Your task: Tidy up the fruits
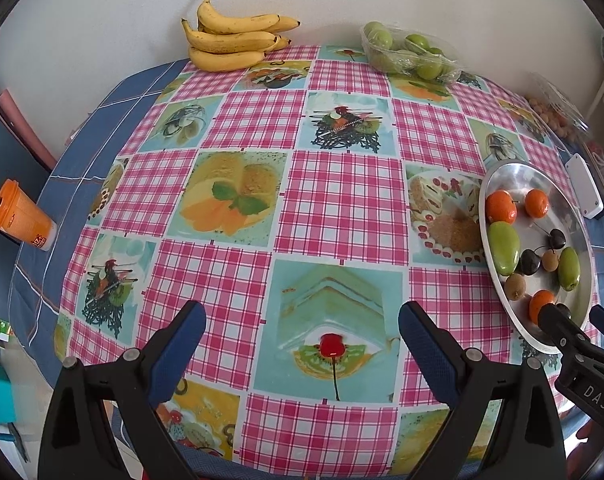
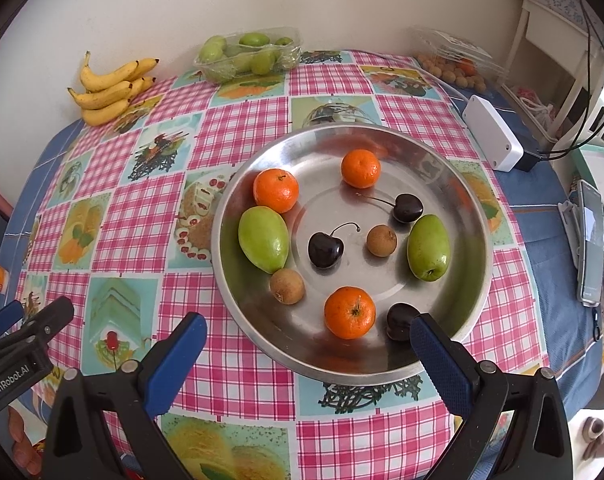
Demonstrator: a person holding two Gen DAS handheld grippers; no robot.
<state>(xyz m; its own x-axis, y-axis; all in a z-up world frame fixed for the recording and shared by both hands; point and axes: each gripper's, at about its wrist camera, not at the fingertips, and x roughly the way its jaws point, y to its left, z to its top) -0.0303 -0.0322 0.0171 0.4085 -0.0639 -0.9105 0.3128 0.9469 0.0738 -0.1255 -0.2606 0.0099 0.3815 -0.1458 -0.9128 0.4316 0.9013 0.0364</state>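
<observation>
Left tongs (image 1: 302, 320) spread over tablecloth (image 1: 341, 200) | right tongs (image 2: 307, 336) spread at tray (image 2: 477, 216) rim

We're in a home, at a dining spot against a plain wall. The worktop (image 2: 238, 364) wears a pink gingham oilcloth printed with desserts over a blue cloth. A bunch of bananas (image 1: 234, 36) lies by the wall, near a plastic punnet of green fruit (image 2: 250, 54). A steel dish (image 2: 453, 184), an orange lidded cup (image 1: 20, 220) and a phone (image 2: 591, 240) complete the domestic picture.
</observation>
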